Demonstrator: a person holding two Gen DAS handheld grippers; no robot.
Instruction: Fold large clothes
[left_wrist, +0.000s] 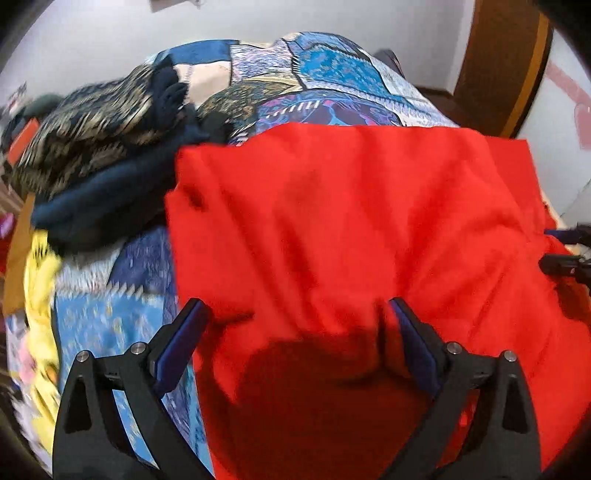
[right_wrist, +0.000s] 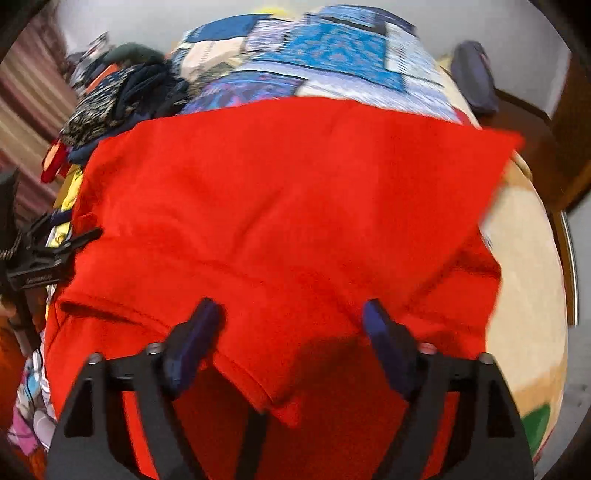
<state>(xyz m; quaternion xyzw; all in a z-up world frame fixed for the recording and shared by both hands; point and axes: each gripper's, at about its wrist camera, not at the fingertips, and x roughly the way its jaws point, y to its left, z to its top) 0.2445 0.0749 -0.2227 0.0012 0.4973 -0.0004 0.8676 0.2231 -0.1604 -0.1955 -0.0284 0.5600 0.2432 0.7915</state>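
Observation:
A large red garment (left_wrist: 351, 221) lies spread over a bed with a blue patchwork cover (left_wrist: 332, 66). It fills the right wrist view too (right_wrist: 280, 206), with a folded layer and a corner pointing right. My left gripper (left_wrist: 295, 317) is open, its blue-padded fingers wide apart just above the garment's near part. My right gripper (right_wrist: 291, 314) is open in the same way over the near edge. The right gripper's tips show at the right edge of the left wrist view (left_wrist: 565, 254). The left gripper shows at the left edge of the right wrist view (right_wrist: 48, 258).
A pile of dark patterned and navy clothes (left_wrist: 99, 155) lies at the garment's left, with a yellow cloth (left_wrist: 40, 295) below it. A dark pillow (right_wrist: 474, 77) lies at the bed's far right. A wooden door frame (left_wrist: 502, 62) stands at the back right.

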